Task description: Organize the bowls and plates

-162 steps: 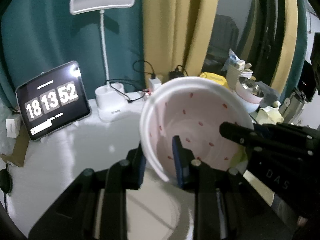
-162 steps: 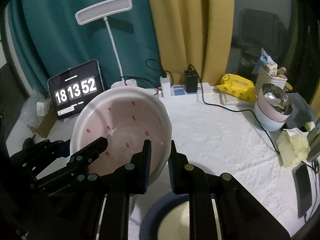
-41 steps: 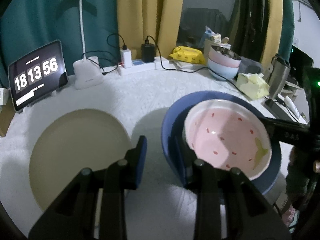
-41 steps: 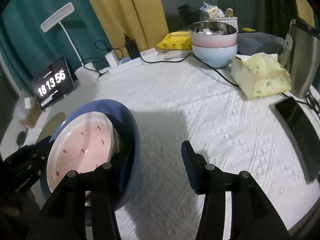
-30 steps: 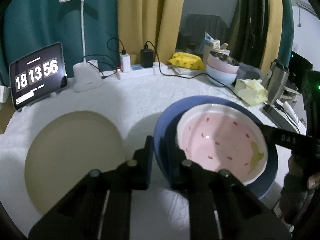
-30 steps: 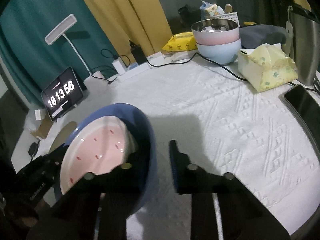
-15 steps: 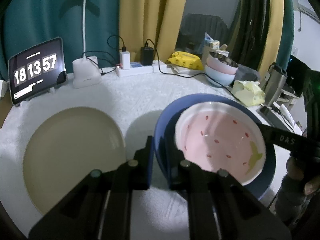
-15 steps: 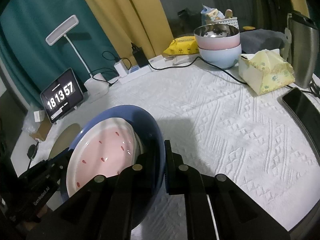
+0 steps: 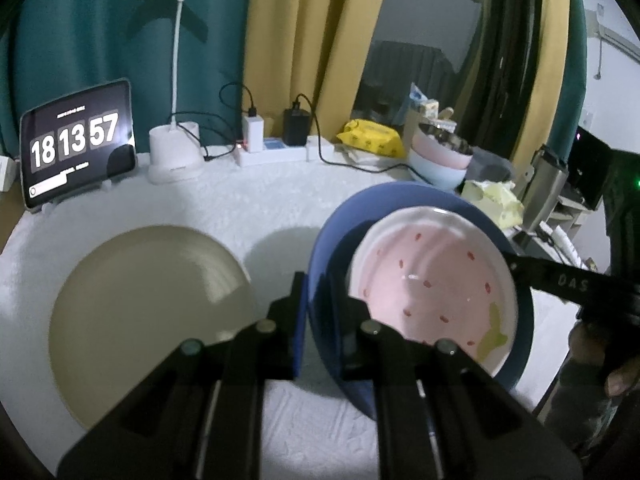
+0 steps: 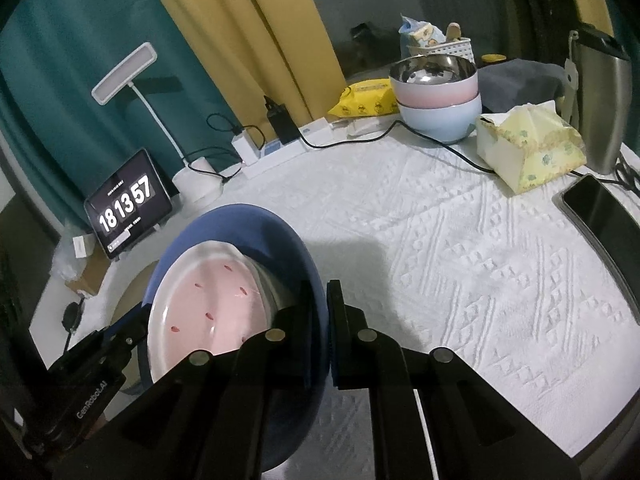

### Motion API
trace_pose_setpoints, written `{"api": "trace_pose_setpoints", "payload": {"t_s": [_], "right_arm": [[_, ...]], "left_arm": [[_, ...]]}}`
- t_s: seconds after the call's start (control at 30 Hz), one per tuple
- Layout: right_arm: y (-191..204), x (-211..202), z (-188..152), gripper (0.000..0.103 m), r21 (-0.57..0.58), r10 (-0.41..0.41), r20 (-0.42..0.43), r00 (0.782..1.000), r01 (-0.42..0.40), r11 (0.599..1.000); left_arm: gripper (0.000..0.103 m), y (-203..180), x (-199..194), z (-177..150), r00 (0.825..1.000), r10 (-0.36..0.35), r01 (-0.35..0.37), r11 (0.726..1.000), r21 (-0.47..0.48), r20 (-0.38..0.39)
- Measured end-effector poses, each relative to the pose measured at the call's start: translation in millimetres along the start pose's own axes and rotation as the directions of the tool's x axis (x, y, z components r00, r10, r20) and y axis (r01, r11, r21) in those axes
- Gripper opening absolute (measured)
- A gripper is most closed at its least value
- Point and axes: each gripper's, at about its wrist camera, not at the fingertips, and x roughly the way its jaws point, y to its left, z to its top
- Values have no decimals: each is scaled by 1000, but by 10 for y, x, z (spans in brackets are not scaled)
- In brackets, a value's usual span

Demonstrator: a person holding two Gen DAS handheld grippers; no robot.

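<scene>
Just changed: a second or so ago both grippers stood spread beside the blue plate (image 9: 326,240); now each has closed on its rim, and the plate looks lifted off the white tablecloth (image 10: 460,240), its shadow lying on the cloth behind it.
Left gripper (image 9: 318,312): fingers pressed onto the plate's near left rim, one inside and one outside.
Right gripper (image 10: 318,320): pinching the opposite rim the same way.
Meaning for the task: the pink bowl (image 9: 432,284) is already nested in the plate, so I judge the pair is being carried as one stack, probably toward the beige plate (image 9: 148,312).
Blue plate: deep, dark blue, tilted a little, held between the two tools.
Pink bowl: white rim, pink inside with small red specks and a green mark, sitting off-centre toward the right gripper's side.
Beige plate: flat on the cloth, just beside the lifted stack.
</scene>
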Motion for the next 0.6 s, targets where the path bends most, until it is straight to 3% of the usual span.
{"api": "trace_pose_setpoints", "payload": {"t_s": [0.6], "right_arm": [[417,-56,199,8,-45,35,38,999,-33,998]], "left_arm": [[9,334,-279,214,997,13,-10,999,-33,81]]}}
